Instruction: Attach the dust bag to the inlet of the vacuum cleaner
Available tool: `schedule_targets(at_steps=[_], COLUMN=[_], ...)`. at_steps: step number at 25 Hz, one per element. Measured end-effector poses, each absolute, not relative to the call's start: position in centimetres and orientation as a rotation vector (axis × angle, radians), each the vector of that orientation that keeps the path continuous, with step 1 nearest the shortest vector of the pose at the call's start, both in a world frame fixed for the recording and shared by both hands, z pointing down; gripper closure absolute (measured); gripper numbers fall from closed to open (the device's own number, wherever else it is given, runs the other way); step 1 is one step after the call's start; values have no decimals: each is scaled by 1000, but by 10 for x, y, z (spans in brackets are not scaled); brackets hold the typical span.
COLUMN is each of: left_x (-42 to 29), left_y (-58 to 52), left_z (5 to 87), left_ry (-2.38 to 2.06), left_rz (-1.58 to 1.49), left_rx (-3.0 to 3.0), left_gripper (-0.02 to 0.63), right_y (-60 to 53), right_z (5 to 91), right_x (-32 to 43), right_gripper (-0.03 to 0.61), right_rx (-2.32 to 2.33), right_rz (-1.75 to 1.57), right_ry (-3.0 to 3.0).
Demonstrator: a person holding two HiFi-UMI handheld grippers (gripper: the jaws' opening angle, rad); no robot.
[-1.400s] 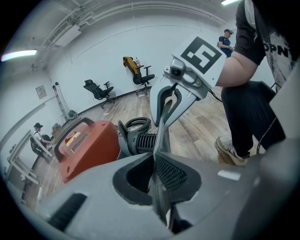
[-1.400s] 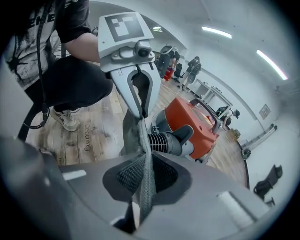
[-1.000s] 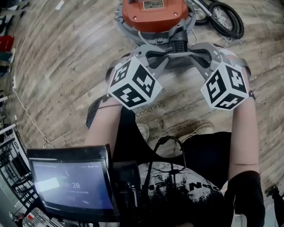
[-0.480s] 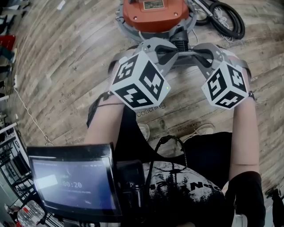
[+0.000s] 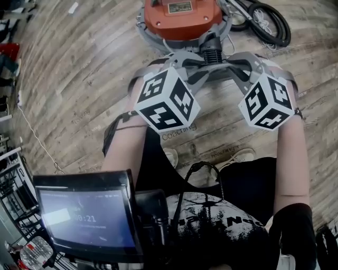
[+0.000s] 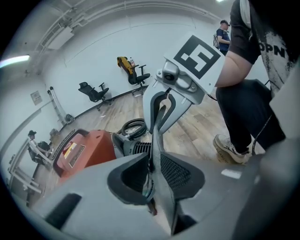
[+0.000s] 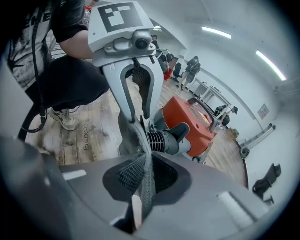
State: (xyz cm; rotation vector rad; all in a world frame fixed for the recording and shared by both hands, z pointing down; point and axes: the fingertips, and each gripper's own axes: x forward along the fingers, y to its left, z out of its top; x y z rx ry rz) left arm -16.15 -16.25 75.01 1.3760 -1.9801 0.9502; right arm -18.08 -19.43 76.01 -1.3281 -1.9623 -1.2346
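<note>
bag [image 6: 158, 133] stretched between both tongs, near vacuum [image 5: 182, 16] inlet [image 5: 211, 51] | left tongs [image 6: 152, 164] opening, bag edge between, loose | right tongs [image 7: 143, 176] clamped on bag | likely soft, light, floppy; grip at mouth rim

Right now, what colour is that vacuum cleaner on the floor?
The vacuum cleaner is orange-red; the head view shows it best.

"Coaching" on wood floor [image 7: 70, 140], "0:21" on scrn [image 5: 84, 218], "OPN" on shirt [image 6: 277, 48]
</note>
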Motion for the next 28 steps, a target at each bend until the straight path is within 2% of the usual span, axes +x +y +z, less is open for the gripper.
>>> schedule_targets(at_steps=[5, 6, 7, 10, 11, 12, 14, 15, 28], left_x=[-157, -153, -149, -152, -155, -158, -164, -166, -176], left_y=[-165, -166, -167, -160, -157, -156, -157, -156, -166], left_z=[760, 761, 761, 770, 774, 777, 776, 774, 761], left_ry=[-1934, -1907, -1883, -1867, -1864, -1866, -1891, -1903, -1825], left_rz=[987, 988, 986, 1036, 1061, 1078, 1092, 1093, 1119], left_rx=[1375, 1389, 1400, 1344, 1319, 1303, 1283, 1276, 1329], left_gripper=[471, 450, 385, 380, 387, 420, 548, 571, 583], right_y=[-195, -196, -195, -194, -194, -194, -194, -193, -203], right_z=[765, 764, 763, 763, 764, 764, 761, 759, 771], right_x=[-184, -184, -185, -183, -182, -181, -182, -183, -183], right_gripper=[546, 546, 546, 546, 546, 546, 546, 546, 546], right_rx=[-1344, -1346, -1348, -1355, -1358, -1359, -1362, -1365, -1358], right_rz=[-1227, -1228, -1230, -1236, -1234, -1232, -1236, -1237, -1090], right_ry=[-1966, -1967, -1968, -1961, -1958, -1957, -1963, -1966, -1955])
